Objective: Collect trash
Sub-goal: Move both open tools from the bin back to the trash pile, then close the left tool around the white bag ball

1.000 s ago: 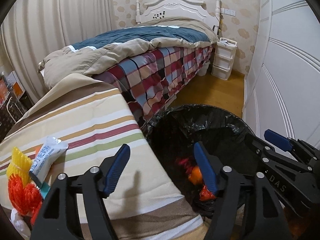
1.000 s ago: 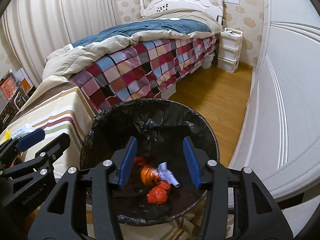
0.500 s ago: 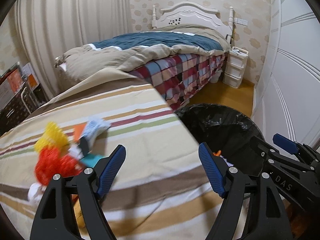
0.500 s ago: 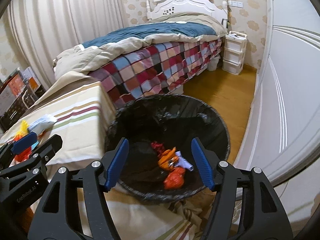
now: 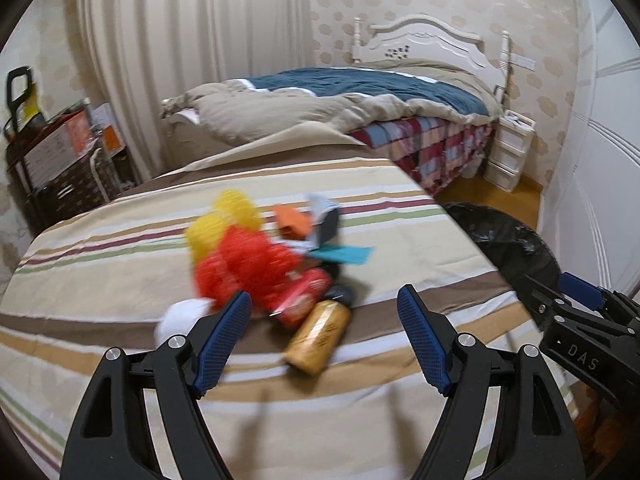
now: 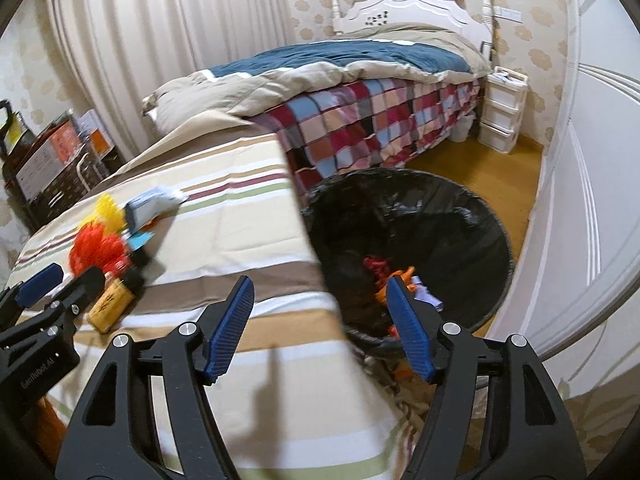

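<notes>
A pile of trash lies on the striped tablecloth [image 5: 120,248]: a red mesh ball [image 5: 244,268], a yellow mesh ball [image 5: 224,216], a gold bottle with a black cap [image 5: 320,330], a red packet [image 5: 304,296], a white wrapper [image 6: 154,206] and teal and orange scraps. My left gripper [image 5: 326,338] is open and empty, just in front of the pile, with the gold bottle between its fingers' line. My right gripper [image 6: 320,328] is open and empty over the table's right edge. The black-lined trash bin [image 6: 448,216] stands right of the table with orange and red trash inside.
A bed [image 5: 360,100] with a plaid cover stands behind the table. White drawers [image 6: 500,112] sit by the headboard. A white wardrobe wall [image 6: 592,200] runs along the right. Boxes and a rack [image 5: 60,160] stand at the far left.
Both grippers have swung left, away from the bin and toward the table. The trash pile has come to the middle of the left wrist view, close to the left gripper.
</notes>
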The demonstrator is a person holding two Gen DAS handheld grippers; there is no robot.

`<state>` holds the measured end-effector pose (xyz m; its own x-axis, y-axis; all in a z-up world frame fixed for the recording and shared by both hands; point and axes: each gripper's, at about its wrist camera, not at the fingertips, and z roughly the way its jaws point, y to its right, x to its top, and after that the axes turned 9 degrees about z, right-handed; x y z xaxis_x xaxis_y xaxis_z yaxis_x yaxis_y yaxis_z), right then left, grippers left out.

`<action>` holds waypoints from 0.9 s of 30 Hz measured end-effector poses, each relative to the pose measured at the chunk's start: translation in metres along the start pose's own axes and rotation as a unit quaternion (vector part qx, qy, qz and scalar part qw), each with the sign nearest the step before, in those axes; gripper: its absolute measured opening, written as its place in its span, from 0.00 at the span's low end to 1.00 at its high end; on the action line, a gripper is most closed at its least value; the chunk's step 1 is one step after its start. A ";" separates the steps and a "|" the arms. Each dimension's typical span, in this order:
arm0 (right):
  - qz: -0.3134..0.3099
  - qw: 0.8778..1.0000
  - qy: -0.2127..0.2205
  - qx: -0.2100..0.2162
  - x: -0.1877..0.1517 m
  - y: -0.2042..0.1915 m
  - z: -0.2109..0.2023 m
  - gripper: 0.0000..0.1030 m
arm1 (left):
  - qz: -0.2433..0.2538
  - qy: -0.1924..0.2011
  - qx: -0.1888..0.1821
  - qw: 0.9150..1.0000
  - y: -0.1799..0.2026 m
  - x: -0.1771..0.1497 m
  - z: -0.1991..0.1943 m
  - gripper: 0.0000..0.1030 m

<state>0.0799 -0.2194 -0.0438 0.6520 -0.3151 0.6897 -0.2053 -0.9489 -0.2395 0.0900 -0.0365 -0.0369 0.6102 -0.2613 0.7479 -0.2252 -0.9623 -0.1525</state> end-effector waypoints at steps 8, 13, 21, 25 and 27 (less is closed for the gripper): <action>-0.036 0.999 -0.013 0.024 -0.013 -0.039 0.000 0.65 | -0.040 -0.018 0.046 0.998 -0.051 -0.024 -0.004 0.73; -0.053 0.998 -0.022 0.033 -0.019 -0.058 0.003 0.65 | -0.064 -0.039 0.045 0.996 -0.073 -0.032 0.005 0.73; -0.073 0.996 -0.030 0.041 -0.023 -0.079 0.005 0.65 | -0.057 -0.067 0.015 0.996 -0.078 -0.036 0.022 0.60; -0.082 0.995 -0.032 0.047 -0.024 -0.090 0.006 0.65 | -0.060 -0.073 -0.001 0.995 -0.081 -0.037 0.026 0.49; -0.086 0.994 -0.035 0.053 -0.025 -0.097 0.006 0.65 | -0.058 -0.072 -0.004 0.996 -0.082 -0.037 0.025 0.48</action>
<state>0.0885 -0.1193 -0.0418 0.7213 -0.1431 0.6777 -0.0105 -0.9806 -0.1959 0.1046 0.0501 -0.0682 0.7350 -0.1565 0.6598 -0.1515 -0.9863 -0.0652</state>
